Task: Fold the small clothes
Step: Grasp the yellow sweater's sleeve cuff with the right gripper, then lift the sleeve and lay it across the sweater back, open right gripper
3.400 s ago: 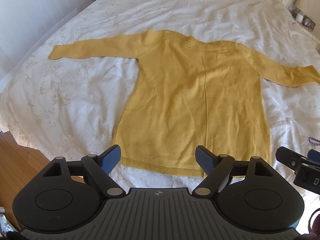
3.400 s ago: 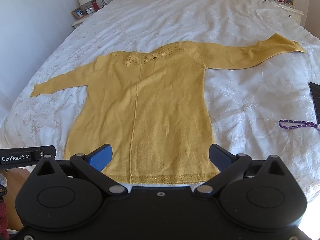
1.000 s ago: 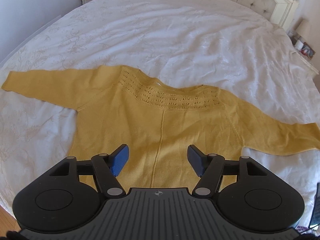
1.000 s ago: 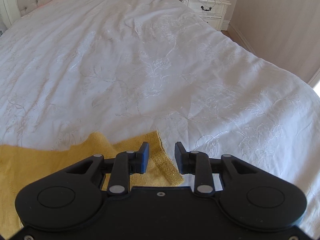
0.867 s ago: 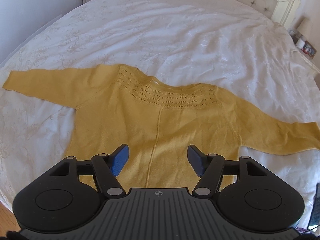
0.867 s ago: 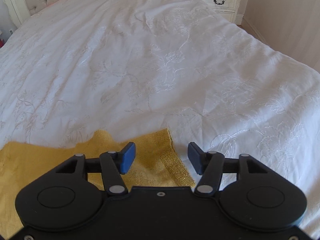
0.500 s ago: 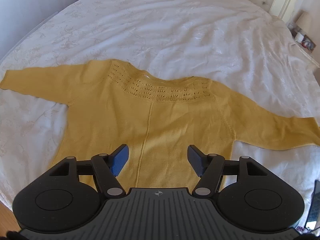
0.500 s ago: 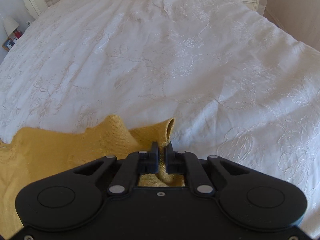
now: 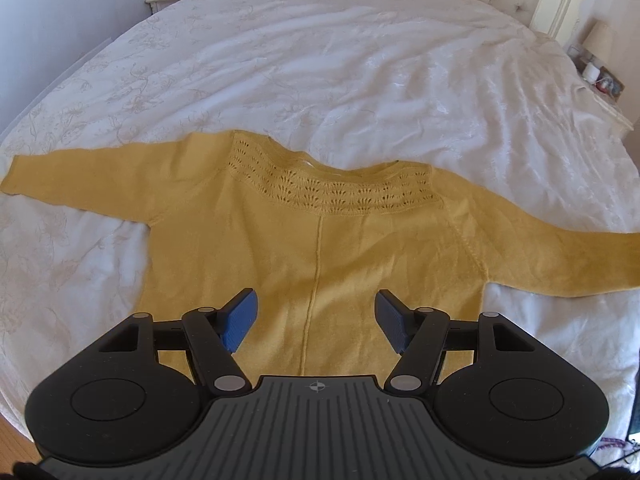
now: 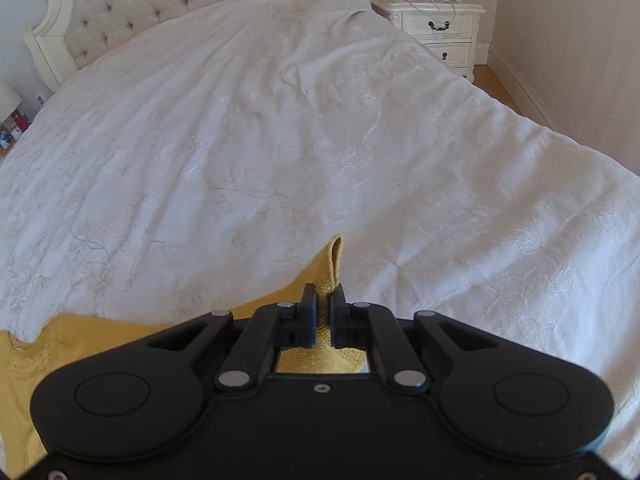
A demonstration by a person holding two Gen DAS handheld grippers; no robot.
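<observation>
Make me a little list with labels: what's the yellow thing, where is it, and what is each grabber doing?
garment: yellow sweater, sleeves spread out
place: flat on the white bedspread
left gripper: open above the sweater's body, holding nothing
right gripper: shut on the sleeve end, cuff sticking up between the pads
folds done: none visible
nearby: nightstand beside the bed

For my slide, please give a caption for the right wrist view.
Right gripper shut on yellow knitted sweater's cuff, raised above white embroidered bedspread.

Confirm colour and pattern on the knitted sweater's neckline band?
Mustard yellow knitted sweater; its neckline band has openwork eyelet rows. Clearest in left wrist view.
</observation>
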